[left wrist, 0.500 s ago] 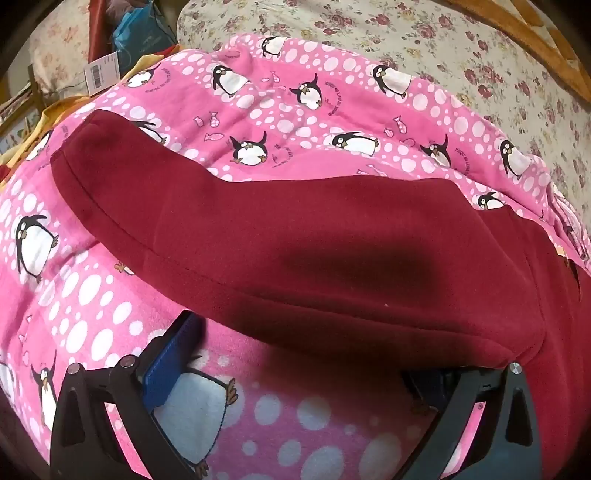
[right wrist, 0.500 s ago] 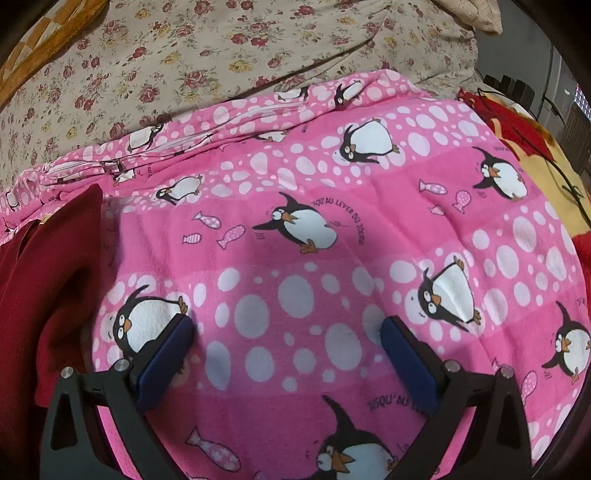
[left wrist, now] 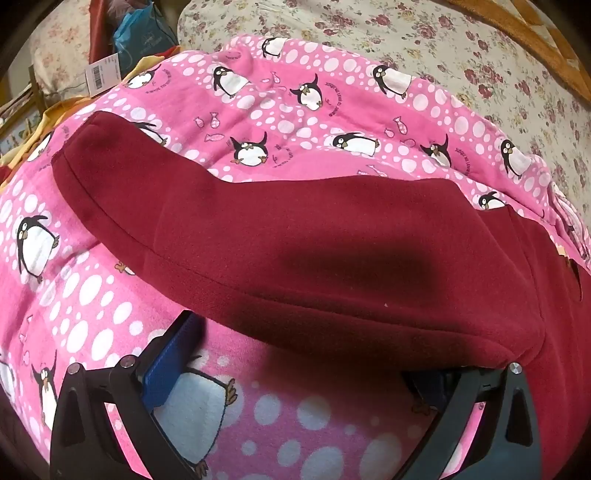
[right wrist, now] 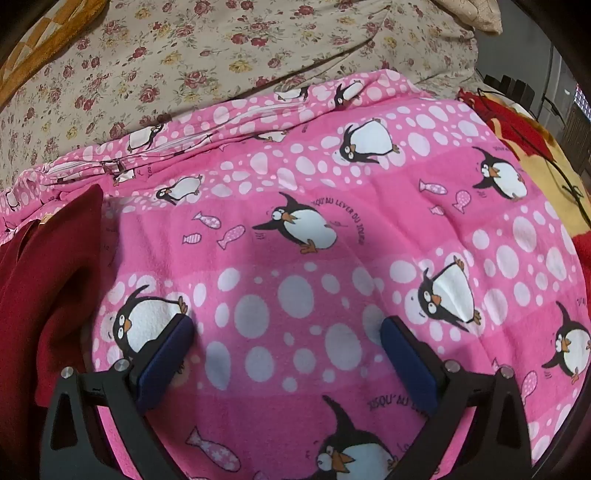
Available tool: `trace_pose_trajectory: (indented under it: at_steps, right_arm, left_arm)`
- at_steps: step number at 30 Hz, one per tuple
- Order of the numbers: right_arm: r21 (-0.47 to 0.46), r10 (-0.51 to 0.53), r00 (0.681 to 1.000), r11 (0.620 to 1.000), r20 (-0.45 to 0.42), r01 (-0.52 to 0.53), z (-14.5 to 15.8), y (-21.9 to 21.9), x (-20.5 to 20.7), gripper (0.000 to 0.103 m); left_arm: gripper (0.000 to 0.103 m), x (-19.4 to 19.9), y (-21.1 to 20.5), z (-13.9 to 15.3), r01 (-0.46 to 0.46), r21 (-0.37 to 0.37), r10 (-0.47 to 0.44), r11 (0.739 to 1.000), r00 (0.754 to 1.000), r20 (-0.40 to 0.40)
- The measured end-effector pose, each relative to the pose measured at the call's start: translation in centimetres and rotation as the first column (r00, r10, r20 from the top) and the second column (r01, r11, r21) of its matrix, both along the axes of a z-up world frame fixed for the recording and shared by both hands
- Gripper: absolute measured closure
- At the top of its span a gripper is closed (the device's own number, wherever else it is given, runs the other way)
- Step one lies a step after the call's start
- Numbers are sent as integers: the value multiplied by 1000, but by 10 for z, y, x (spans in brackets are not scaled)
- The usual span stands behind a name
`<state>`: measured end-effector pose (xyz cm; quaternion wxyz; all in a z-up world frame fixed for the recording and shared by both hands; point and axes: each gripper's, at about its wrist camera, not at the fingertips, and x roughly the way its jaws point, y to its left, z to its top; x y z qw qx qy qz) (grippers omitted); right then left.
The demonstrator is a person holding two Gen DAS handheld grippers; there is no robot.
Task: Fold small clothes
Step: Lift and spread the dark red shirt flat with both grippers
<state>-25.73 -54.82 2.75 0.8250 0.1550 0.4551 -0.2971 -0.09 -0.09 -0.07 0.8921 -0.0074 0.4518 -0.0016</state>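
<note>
At the far left of the left wrist view, a blue bag (left wrist: 142, 33) and a white price tag (left wrist: 101, 74) are seen past the edge of the pink penguin blanket (left wrist: 92, 295), which covers the bed. On this blanket lies the dark red garment (left wrist: 314, 251), spread flat, with one long part reaching up to the left and its body going out of the picture at the right. The left tool (left wrist: 299, 354) is held above the near hem of the garment with its jaws wide apart and nothing between them; its left blue pad (left wrist: 171, 360) is over the blanket, while the right pad is mostly hidden under the edge of the red cloth. Behind the blanket is a floral bedsheet (left wrist: 461, 48). In the right wrist view, the same garment (right wrist: 40, 280) is only at the left border, just beside the left finger of the right tool (right wrist: 286, 332). This tool is also fully open and holds nothing; below it is only the blanket (right wrist: 369, 192). At the far right lies a red and yellow cloth (right wrist: 532, 129).
</note>
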Motion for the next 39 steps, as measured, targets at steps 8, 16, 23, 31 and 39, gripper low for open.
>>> trace_pose_trajectory:
  at_steps: [8, 16, 23, 31, 39]
  right_arm:
    - [0, 0, 1000, 1000, 0, 0, 0, 0, 0, 0]
    - [1, 0, 1000, 1000, 1, 0, 0, 0, 0, 0]
    - [0, 0, 1000, 1000, -1, 0, -1, -2, 1, 0]
    - [-5, 0, 1000, 1000, -8, 0, 0, -1, 0, 0]
    - [68, -19, 997, 997, -76, 24, 19, 16, -12, 0]
  left_arm:
    - [16, 0, -1, 0, 0, 8, 0, 1000, 1000, -2]
    - [16, -4, -1, 2, 6, 7, -6, 1000, 1000, -22]
    - [23, -28, -5, 12, -8, 42, 8, 999, 1000, 10]
    - [30, -61, -21, 35, 42, 45, -43, 998, 998, 40]
    - [30, -98, -50, 57, 137, 23, -139, 990, 988, 72]
